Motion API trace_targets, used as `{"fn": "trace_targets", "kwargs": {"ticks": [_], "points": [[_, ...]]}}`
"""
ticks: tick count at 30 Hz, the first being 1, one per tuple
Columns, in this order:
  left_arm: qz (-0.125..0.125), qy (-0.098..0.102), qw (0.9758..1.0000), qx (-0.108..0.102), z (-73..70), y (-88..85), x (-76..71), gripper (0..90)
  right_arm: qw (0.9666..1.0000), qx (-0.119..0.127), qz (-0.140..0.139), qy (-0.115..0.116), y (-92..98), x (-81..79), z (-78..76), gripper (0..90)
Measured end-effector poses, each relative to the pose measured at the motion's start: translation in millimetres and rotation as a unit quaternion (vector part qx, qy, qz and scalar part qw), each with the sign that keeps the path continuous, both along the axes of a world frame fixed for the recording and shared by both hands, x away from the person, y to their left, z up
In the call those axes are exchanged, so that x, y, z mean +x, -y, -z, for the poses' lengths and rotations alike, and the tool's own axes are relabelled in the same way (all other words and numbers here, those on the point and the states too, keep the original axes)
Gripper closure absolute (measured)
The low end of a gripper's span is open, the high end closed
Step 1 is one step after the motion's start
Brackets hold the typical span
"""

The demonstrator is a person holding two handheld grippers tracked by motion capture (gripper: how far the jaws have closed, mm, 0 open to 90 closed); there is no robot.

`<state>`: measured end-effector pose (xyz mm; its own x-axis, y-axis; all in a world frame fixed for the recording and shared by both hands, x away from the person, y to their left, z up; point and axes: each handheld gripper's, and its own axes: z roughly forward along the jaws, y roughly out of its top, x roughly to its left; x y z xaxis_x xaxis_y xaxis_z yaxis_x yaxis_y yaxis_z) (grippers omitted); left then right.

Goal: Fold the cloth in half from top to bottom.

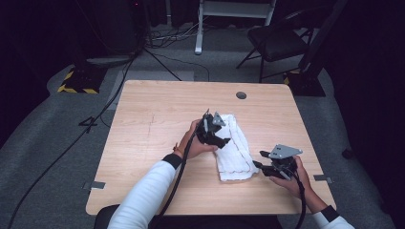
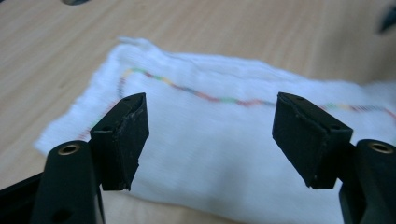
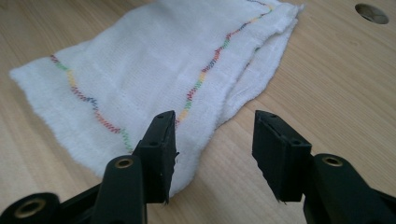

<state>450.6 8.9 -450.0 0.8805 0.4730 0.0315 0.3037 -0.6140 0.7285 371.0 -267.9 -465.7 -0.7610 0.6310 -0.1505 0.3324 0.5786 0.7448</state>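
- At the lower right of the high view, the right gripper (image 1: pixel 261 161) sits low over the wooden table (image 1: pixel 153 124), held in a hand whose white sleeve enters from the bottom edge.
- In the right gripper view its jaws stand apart with nothing clamped between them: released. One jaw overlaps the near edge of the cloth (image 3: pixel 154 70) in the picture, the other hangs over bare wood.
- Just left of it, at the centre of the high view, lies the folded white cloth (image 1: pixel 234 148), long and narrow, running from lower centre up toward the middle of the tabletop.
- A wavy line of many-coloured stitching runs along the cloth, seen in both gripper views.
- The left gripper (image 1: pixel 223 141) hovers at the cloth's left edge, at mid-frame in the high view.
- In the left gripper view its jaws are wide apart above the cloth (image 2: pixel 224 140), gripping nothing: released.
- Farther up, near the table's far edge, a round grommet hole (image 1: pixel 241 95) sits right of centre.
- Beyond the table, at the upper right, a black chair (image 1: pixel 277 40) stands on grey floor.
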Motion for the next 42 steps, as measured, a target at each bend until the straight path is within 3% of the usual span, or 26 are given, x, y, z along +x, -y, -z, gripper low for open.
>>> {"fn": "trace_targets", "kwargs": {"ticks": [4, 5, 8, 12, 14, 16, 19, 24, 31, 34, 37, 42], "points": [[0.056, -0.021, 0.9981, 0.016, 13.6, -0.3, -27.8, 34.7, 0.9998, -0.012, 0.007, -0.010, 1.4, 18.8, 7.4, 48.8], [0.060, -0.020, 0.9976, 0.028, 16.0, 0.3, -32.8, 34.8, 0.9998, -0.011, 0.008, -0.014, 2.1, 23.6, 9.2, 48.8], [0.077, -0.034, 0.9962, 0.023, 19.3, 0.6, -42.7, 39.8, 0.9996, -0.007, 0.004, -0.027, 1.7, 32.1, 14.0, 48.8], [0.096, -0.029, 0.9938, 0.047, 24.3, 6.3, -54.5, 47.6, 0.9984, -0.009, -0.021, -0.053, -3.2, 28.7, 16.9, 48.1], [0.107, -0.029, 0.9920, 0.060, 27.5, 6.9, -59.1, 50.9, 0.9982, -0.018, -0.028, -0.050, -5.6, 23.2, 18.3, 48.1], [0.105, -0.030, 0.9918, 0.066, 30.4, 5.7, -62.2, 51.2, 0.9976, -0.027, -0.035, -0.053, -6.8, 18.8, 20.5, 48.6], [0.107, -0.032, 0.9914, 0.069, 31.2, 0.8, -64.8, 51.9, 0.9976, -0.017, -0.035, -0.058, -6.8, 15.7, 22.9, 48.2], [0.104, -0.041, 0.9918, 0.061, 33.5, -10.2, -69.8, 51.9, 0.9968, -0.021, -0.045, -0.063, -11.4, 5.2, 23.2, 47.9], [0.104, -0.037, 0.9925, 0.053, 35.3, -24.8, -86.4, 51.5, 0.9960, -0.026, -0.062, -0.059, -21.0, -18.1, 23.2, 47.9], [0.091, -0.034, 0.9946, 0.036, 37.5, -31.5, -90.1, 49.6, 0.9958, -0.028, -0.066, -0.057, -25.3, -26.3, 23.2, 47.9], [0.067, -0.042, 0.9964, 0.031, 36.7, -38.5, -90.3, 37.5, 0.9961, -0.039, -0.062, -0.048, -27.9, -30.7, 22.2, 43.4], [0.030, -0.035, 0.9989, 0.011, 29.7, -53.0, -83.5, 28.6, 0.9971, -0.027, -0.055, -0.046, -23.3, -24.4, 13.5, 39.0]]}}
